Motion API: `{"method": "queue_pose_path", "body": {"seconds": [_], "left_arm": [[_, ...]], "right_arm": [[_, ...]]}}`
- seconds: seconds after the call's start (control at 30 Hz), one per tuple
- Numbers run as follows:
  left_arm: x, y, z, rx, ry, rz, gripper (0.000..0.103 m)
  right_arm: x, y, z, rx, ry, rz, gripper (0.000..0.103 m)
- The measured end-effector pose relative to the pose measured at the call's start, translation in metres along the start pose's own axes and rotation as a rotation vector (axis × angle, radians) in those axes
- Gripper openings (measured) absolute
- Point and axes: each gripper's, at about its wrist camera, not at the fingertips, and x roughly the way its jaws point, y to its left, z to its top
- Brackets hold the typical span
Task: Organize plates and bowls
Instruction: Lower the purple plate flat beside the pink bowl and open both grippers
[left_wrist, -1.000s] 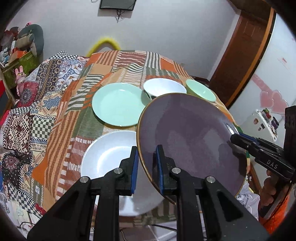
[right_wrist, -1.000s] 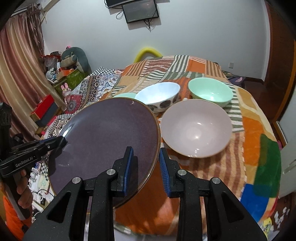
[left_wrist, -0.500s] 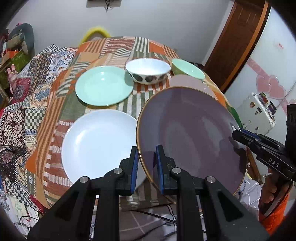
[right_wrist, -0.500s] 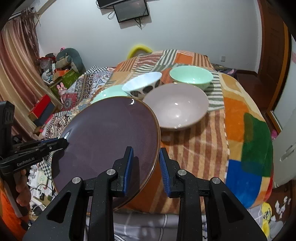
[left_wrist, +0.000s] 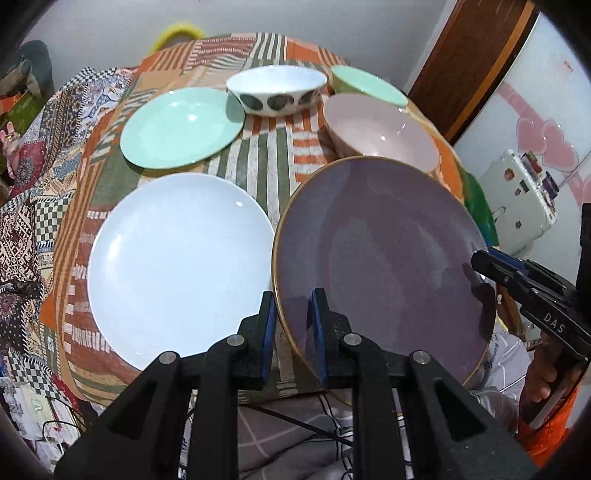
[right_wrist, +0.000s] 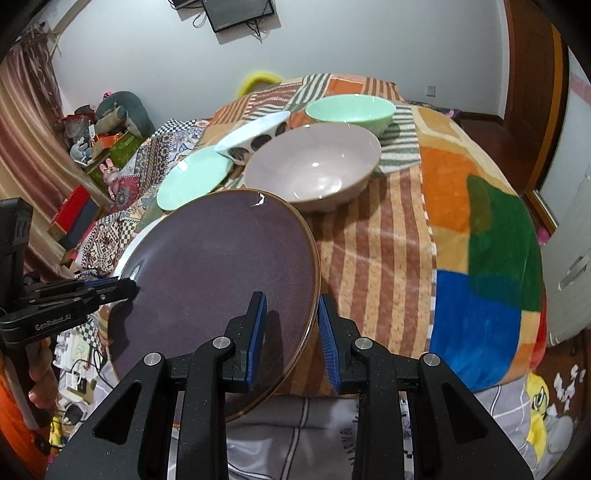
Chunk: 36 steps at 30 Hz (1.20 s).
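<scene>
Purple plate (left_wrist: 384, 254), gold-rimmed, is held off the surface at the near edge of the table (right_wrist: 373, 236), face up and tilted, its far rim toward the pink bowl (left_wrist: 380, 133) and its near rim overhanging the table edge. Left gripper (left_wrist: 291, 325) is clamped on the plate's near-left rim, one blue pad above and one below. Right gripper (right_wrist: 290, 332) pinches the opposite rim (a narrow gap shows beside the outer pad in the right wrist view, so contact on that side cannot be confirmed). White plate (left_wrist: 177, 266) lies flat just beside the purple plate. Behind it lies a mint plate (left_wrist: 181, 129). A white spotted bowl (left_wrist: 277, 90) and a mint bowl (left_wrist: 365, 86) stand upright farther back. Patchwork cloth (right_wrist: 480, 240) covers the table.
</scene>
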Motion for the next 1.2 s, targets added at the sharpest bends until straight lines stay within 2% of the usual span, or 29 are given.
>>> {"method": "queue_pose_path", "body": {"seconds": [0.67, 1.2], "left_arm": [[0.059, -0.013, 0.019, 0.029, 0.119, 0.003, 0.018], [0.069, -0.009, 0.023, 0.029, 0.118, 0.001, 0.018]], "right_arm": [[0.024, -0.032, -0.006, 0.085, 0.080, -0.019, 0.026], [0.032, -0.036, -0.001, 0.085, 0.099, -0.021, 0.028]]}}
